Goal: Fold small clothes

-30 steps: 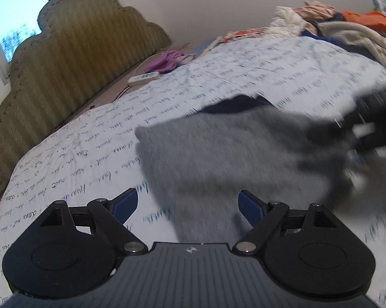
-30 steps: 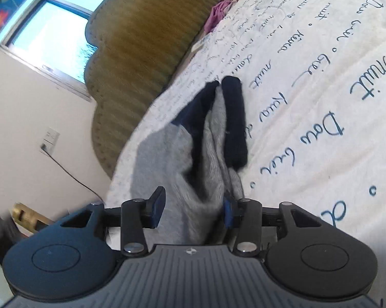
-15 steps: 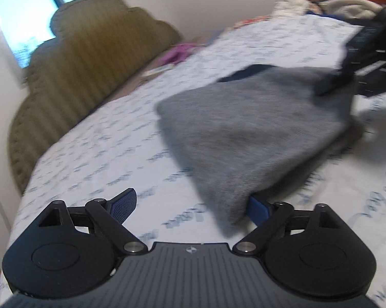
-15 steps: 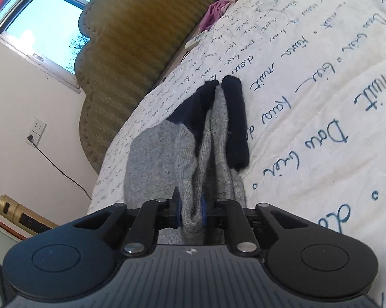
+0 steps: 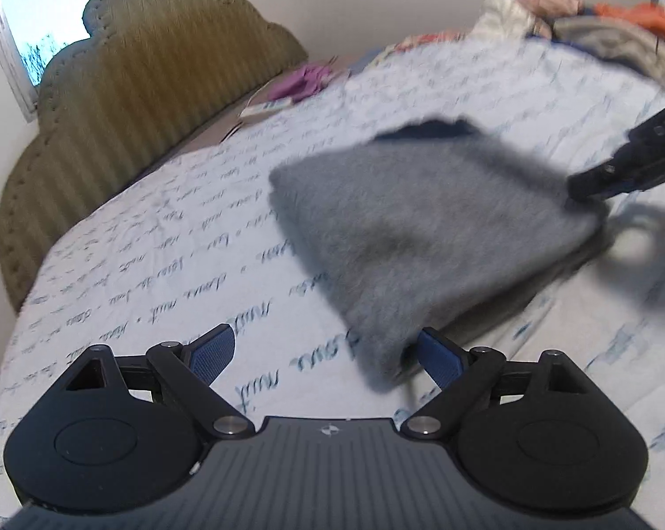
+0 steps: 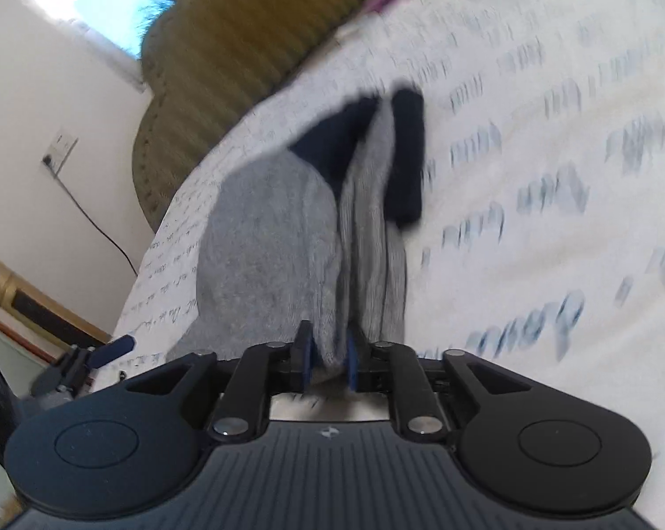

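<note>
A small grey garment point(image 5: 425, 229) with a navy band lies folded on the white bedsheet point(image 5: 164, 256). My left gripper point(image 5: 328, 355) is open, its right finger tucked under the garment's near corner. My right gripper point(image 6: 328, 360) is shut on the garment's grey edge point(image 6: 332, 335) and holds it lifted; it also shows at the right of the left wrist view point(image 5: 597, 176). The navy cuffs point(image 6: 405, 154) hang at the far end.
A padded olive headboard point(image 5: 124, 84) runs along the far left. A pile of clothes point(image 5: 597, 31) sits at the far right of the bed. A purple cloth point(image 5: 305, 79) and a remote lie near the headboard.
My right gripper closed on the garment's edge and lifted it. My left gripper dropped low to the garment's near corner and stays open. Both views are blurred by motion.
</note>
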### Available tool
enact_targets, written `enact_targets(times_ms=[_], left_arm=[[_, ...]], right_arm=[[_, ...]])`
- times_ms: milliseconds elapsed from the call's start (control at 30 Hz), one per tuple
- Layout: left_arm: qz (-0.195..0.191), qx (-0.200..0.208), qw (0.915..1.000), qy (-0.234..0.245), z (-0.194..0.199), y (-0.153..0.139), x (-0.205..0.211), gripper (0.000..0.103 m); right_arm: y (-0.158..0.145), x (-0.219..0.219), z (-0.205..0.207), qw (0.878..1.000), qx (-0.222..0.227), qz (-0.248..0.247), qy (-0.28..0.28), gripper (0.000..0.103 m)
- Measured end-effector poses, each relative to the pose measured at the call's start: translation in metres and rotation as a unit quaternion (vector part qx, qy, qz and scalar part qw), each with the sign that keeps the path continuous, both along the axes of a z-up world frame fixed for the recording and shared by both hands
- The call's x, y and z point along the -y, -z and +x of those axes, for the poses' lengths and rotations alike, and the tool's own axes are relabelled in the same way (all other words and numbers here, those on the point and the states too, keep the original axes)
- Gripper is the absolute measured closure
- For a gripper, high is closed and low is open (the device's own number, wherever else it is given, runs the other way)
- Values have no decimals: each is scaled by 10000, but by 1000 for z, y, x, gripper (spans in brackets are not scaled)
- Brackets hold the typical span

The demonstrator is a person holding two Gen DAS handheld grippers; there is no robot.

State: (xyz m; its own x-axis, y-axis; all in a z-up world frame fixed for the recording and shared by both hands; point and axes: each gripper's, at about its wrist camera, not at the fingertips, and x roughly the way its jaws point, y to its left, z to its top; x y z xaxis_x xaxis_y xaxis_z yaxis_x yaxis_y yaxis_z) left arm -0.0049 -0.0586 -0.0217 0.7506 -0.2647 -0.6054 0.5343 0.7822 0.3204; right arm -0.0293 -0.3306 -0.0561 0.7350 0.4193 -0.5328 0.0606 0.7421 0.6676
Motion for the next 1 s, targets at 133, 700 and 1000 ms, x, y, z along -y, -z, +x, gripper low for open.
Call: enact_targets(times_ms=[133, 700, 1000], left_arm=[[-606, -134, 9980, 87, 12, -26, 9, 8], [-492, -847, 9947, 325, 35, 28, 93, 9], [-734, -1127, 9908, 153, 48, 27, 78, 9]], right_arm=[[-27, 24, 11, 9984, 430, -206, 312, 45], [23, 37, 154, 9955, -284, 774, 460, 89], [-3, 45, 122, 9950, 33, -302, 955, 95]])
